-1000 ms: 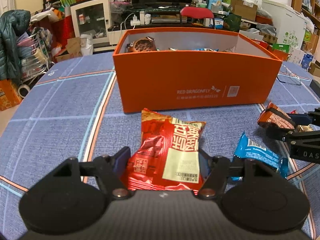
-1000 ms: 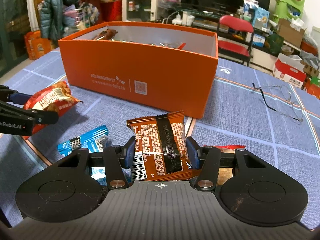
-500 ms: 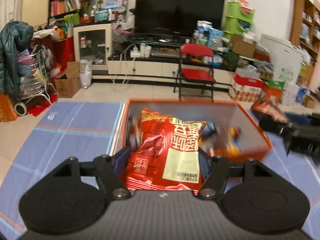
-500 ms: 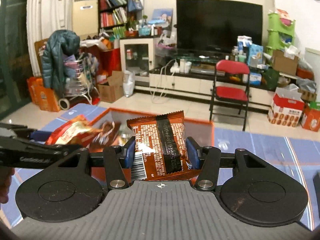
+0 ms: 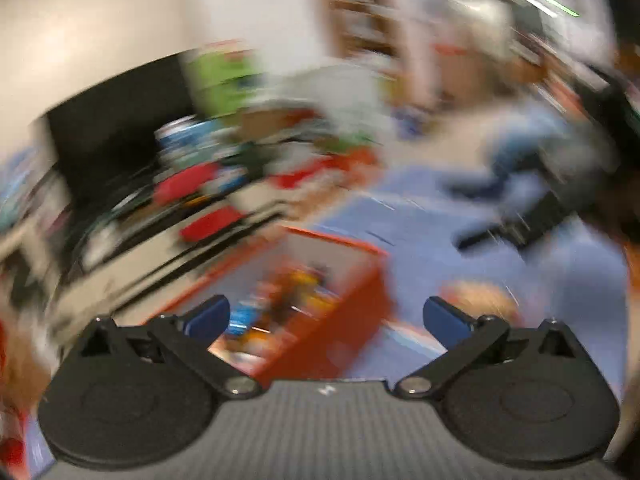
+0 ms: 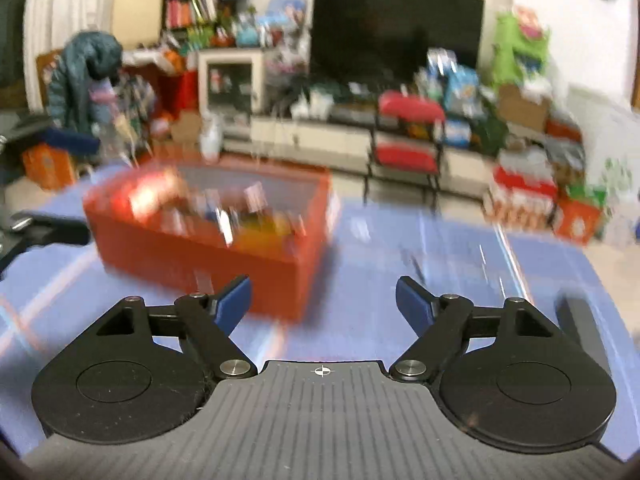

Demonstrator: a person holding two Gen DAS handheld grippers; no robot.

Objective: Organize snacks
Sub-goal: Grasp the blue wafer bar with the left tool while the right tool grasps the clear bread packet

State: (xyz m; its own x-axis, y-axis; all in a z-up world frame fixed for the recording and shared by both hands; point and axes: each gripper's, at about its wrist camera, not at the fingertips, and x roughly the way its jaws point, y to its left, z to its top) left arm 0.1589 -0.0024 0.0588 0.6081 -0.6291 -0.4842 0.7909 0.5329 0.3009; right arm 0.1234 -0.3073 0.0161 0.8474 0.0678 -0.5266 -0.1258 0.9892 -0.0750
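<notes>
From my station the biggest thing I see is the table (image 6: 420, 240), covered in a blue cloth with pale and orange lines, spreading across both feeds, though the left wrist view is tilted and badly smeared. Behind it, in the right wrist view, a black television (image 6: 396, 30) stands against the wall above a low cabinet, with a red folding chair (image 6: 408, 132) in front of it and a dark green jacket (image 6: 86, 80) hanging at the left. On the table sits the orange box (image 6: 208, 240), open at the top; the snacks (image 6: 224, 210) lie inside it as a blurred heap of red, yellow and blue wrappers, and I cannot tell one packet from another. In the left wrist view the same box (image 5: 344, 308) shows slanted, just ahead of the fingers, with bright wrappers visible in it. My right tool (image 6: 323, 302) is spread wide, its blue pads (image 6: 234, 300) far apart with nothing between them, and it sits above the table on the near side of the box. My left tool (image 5: 326, 318) is likewise spread wide and holds nothing, its blue pads (image 5: 208, 318) framing the box's near corner.
</notes>
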